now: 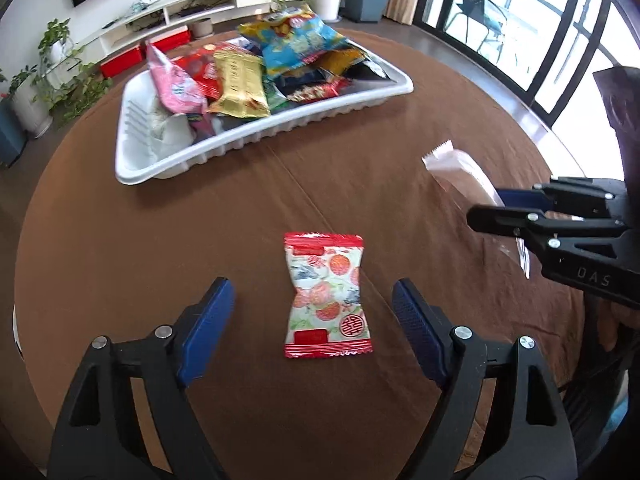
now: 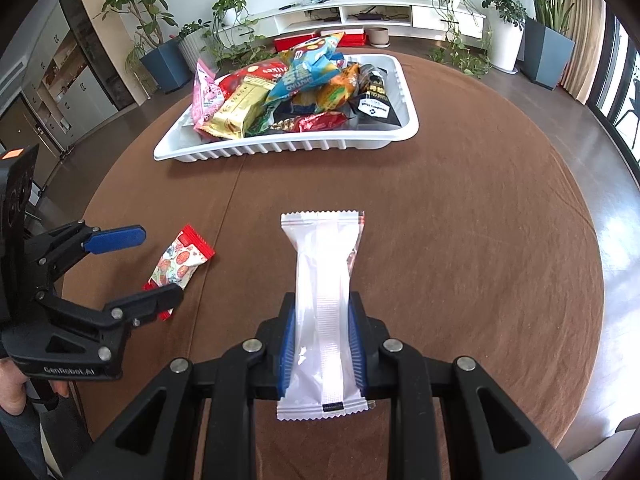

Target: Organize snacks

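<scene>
A red-and-white snack packet lies flat on the brown table, between the open fingers of my left gripper. It also shows in the right wrist view, with my left gripper open around it. My right gripper is shut on a long white snack packet and holds it above the table. The white packet and right gripper show at the right of the left wrist view. A white tray at the far side holds several snack packets.
The round table has a brown cloth. Potted plants, a white TV cabinet and red boxes stand beyond the table. Windows are at the right.
</scene>
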Tool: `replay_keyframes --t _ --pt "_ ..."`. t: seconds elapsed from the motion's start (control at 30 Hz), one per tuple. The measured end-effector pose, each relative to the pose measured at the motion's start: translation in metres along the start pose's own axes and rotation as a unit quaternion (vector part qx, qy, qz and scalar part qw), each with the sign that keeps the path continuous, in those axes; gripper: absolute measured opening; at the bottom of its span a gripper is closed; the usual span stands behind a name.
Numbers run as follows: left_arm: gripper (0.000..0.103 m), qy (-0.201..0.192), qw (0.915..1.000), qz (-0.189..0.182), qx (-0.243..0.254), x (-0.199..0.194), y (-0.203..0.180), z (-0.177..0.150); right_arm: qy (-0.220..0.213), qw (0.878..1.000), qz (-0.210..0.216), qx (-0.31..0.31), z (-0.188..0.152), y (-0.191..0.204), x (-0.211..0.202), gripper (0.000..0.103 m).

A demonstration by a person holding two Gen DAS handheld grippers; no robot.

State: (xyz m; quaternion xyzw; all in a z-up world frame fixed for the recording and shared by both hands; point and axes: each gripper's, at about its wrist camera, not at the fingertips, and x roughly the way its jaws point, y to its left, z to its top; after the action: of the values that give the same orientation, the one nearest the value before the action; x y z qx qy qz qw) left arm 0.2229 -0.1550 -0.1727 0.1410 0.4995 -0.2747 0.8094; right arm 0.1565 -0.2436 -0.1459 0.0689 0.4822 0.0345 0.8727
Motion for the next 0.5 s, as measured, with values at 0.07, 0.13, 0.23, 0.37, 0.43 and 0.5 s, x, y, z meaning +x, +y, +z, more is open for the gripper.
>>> replay_keyframes --t 0.07,0.13,0.23,0.37,0.43,0.5 --pt "0.079 0.004 1.0 0.0 0.003 0.0039 -0.0034 -0.0015 0.0 1.0 0.0 -0.001 -0.0001 0.0004 0.0 0.026" --pt "0.044 0.01 0.9999 -0.001 0.001 0.008 -0.0038 -0.0029 -0.001 1.0 -0.002 -0.005 0.0002 0.0016 0.001 0.026" --pt "0.031 0.008 0.9999 0.005 0.007 0.0065 -0.0034 -0.0033 0.0 1.0 0.0 -0.004 -0.0003 0.0007 0.0012 0.026" --pt "0.027 0.006 0.9998 -0.006 0.016 0.0055 -0.0026 -0.0033 -0.003 1.0 0.0 0.0 0.0 -0.0011 0.0001 0.026" --pt "0.026 -0.003 0.9999 -0.008 0.008 0.0033 0.0 -0.0054 -0.005 1.0 0.0 0.001 0.0 -0.0009 -0.0012 0.026" --pt "0.026 -0.008 0.9999 -0.013 0.001 0.0009 0.0029 -0.0083 -0.008 1.0 0.0 0.001 -0.0004 -0.0006 -0.0027 0.026"
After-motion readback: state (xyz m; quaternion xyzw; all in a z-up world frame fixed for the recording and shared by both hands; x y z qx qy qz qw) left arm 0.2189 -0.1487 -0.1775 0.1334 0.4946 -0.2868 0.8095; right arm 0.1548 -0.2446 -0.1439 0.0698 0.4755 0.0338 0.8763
